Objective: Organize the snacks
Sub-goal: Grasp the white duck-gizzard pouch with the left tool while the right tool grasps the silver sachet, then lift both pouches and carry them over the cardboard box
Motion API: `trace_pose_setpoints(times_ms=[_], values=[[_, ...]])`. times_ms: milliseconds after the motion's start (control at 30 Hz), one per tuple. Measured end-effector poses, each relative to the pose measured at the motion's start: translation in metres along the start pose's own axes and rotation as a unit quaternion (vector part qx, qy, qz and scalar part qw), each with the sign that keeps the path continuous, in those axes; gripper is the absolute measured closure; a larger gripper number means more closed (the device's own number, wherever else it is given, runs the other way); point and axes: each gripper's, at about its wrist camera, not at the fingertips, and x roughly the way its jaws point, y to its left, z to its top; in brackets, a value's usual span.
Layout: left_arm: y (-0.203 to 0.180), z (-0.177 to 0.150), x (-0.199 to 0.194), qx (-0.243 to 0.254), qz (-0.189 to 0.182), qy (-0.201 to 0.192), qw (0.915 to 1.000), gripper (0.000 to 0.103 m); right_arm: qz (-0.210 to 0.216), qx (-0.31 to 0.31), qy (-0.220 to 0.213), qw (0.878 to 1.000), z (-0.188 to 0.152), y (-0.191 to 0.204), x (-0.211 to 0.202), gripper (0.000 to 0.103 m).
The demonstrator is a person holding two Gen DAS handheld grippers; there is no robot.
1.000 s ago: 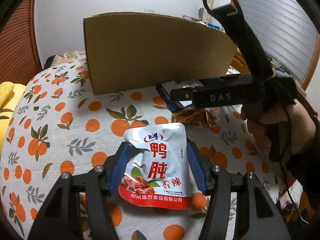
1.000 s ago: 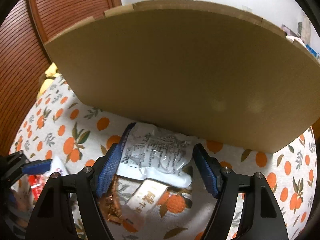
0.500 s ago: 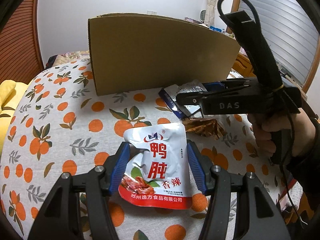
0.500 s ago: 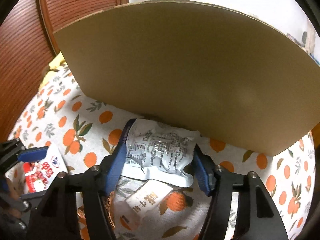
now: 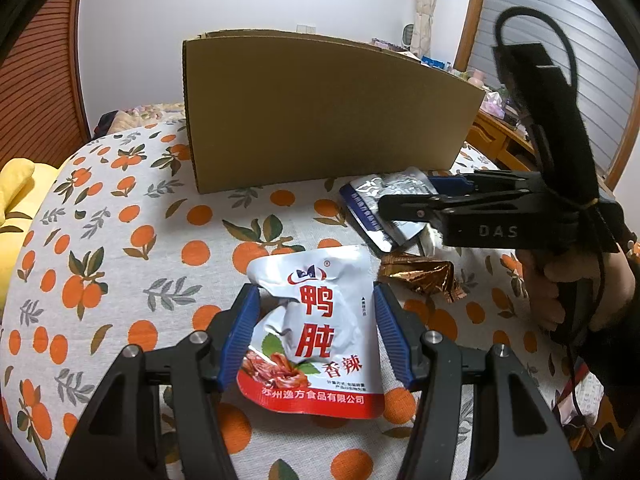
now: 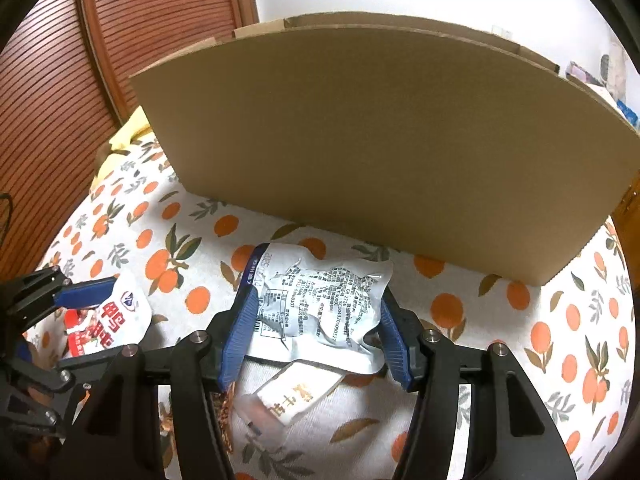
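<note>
My left gripper (image 5: 316, 334) is shut on a white and red snack pouch (image 5: 316, 332) with red Chinese characters, held above the tablecloth. My right gripper (image 6: 316, 332) is shut on a silver pouch (image 6: 320, 308) with small printed text, lifted slightly. In the left wrist view the right gripper (image 5: 404, 196) sits at the right, with the silver pouch (image 5: 380, 196) in it. The left gripper (image 6: 80, 316) and its pouch (image 6: 108, 320) show at the left of the right wrist view. A tall cardboard box (image 5: 320, 116) stands behind; its inside is hidden.
A bronze foil snack (image 5: 420, 274) lies on the orange-print tablecloth (image 5: 120, 240) near the right gripper. A small white sachet (image 6: 292, 396) lies under the silver pouch. The box wall (image 6: 380, 140) is close ahead of the right gripper. A yellow cushion (image 5: 16, 184) is at the far left.
Both grippers have drawn back from the box, which looks smaller now. The right gripper closed on the silver pouch and lifted it. The left pouch stays held.
</note>
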Motion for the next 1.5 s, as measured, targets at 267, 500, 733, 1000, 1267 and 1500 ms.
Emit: trace_pose_setpoints(times_ms=[267,500,733,1000,1267,1500], values=[[-0.003,0.0,-0.001,0.007,0.0,-0.001,1.0,0.045,-0.011,0.005,-0.029,1.0,-0.006,0.001,-0.018,0.044],[-0.005,0.001,-0.001,0.016,0.0,0.006,0.9999,0.045,-0.014,0.017,-0.038,0.999,-0.021,-0.008,-0.035,0.044],[-0.004,0.005,-0.003,0.014,-0.006,0.007,0.9999,0.045,-0.027,0.029,-0.053,0.998,-0.037,-0.015,-0.052,0.043],[-0.012,0.021,-0.018,0.03,-0.009,-0.013,0.9994,0.045,-0.034,0.04,-0.066,0.996,-0.045,-0.024,-0.068,0.043],[-0.026,0.047,-0.033,0.054,-0.012,-0.037,0.9978,0.045,-0.031,0.042,-0.08,0.995,-0.041,-0.025,-0.084,0.043],[-0.032,0.075,-0.038,0.064,-0.013,-0.055,0.9964,0.045,-0.034,0.034,-0.094,0.994,-0.032,-0.022,-0.099,0.043]])
